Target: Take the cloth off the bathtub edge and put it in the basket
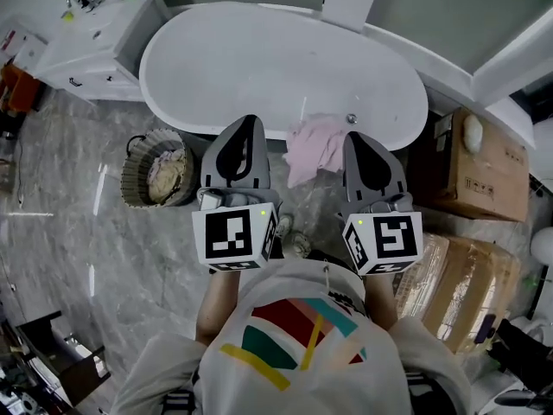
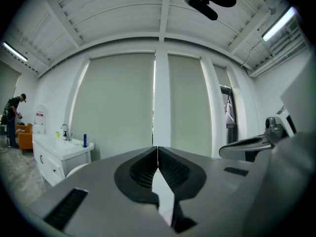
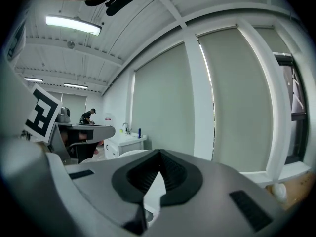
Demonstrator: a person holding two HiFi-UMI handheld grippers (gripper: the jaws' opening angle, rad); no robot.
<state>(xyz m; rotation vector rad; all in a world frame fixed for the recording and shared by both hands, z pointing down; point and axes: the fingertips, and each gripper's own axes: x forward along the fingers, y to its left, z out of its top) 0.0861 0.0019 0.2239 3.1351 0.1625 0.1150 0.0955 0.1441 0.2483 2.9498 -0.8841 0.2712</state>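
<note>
Both pairs of jaws are pressed together with nothing between them: the left gripper (image 2: 157,150) shows its ribbed black pads meeting in a thin seam, and the right gripper (image 3: 159,155) shows the same, each pointing roughly level toward tall shaded windows. From the head view we see the two grippers side by side in front of the person's chest, each carrying its marker cube (image 1: 235,236), tips aimed at the near side of the white oval bathtub (image 1: 259,59). The pink cloth (image 1: 313,148) hangs crumpled over the bathtub's near edge, between the two grippers and closer to the right one; we cannot tell whether that gripper's tip touches it. The woven basket (image 1: 136,178) stands on the grey marbled floor (image 1: 104,258) just beside the tub, to the left of the left gripper and apart from the cloth, with a pale bundle of fabric (image 1: 167,171) already inside it. Cardboard boxes (image 1: 471,167) are stacked at the right, beyond the right gripper. A white vanity cabinet (image 1: 95,41) with a faucet and a blue bottle (image 2: 85,140) sits at the tub's far left end. We also see a person (image 2: 11,115) standing in the distance past the cabinet.
</note>
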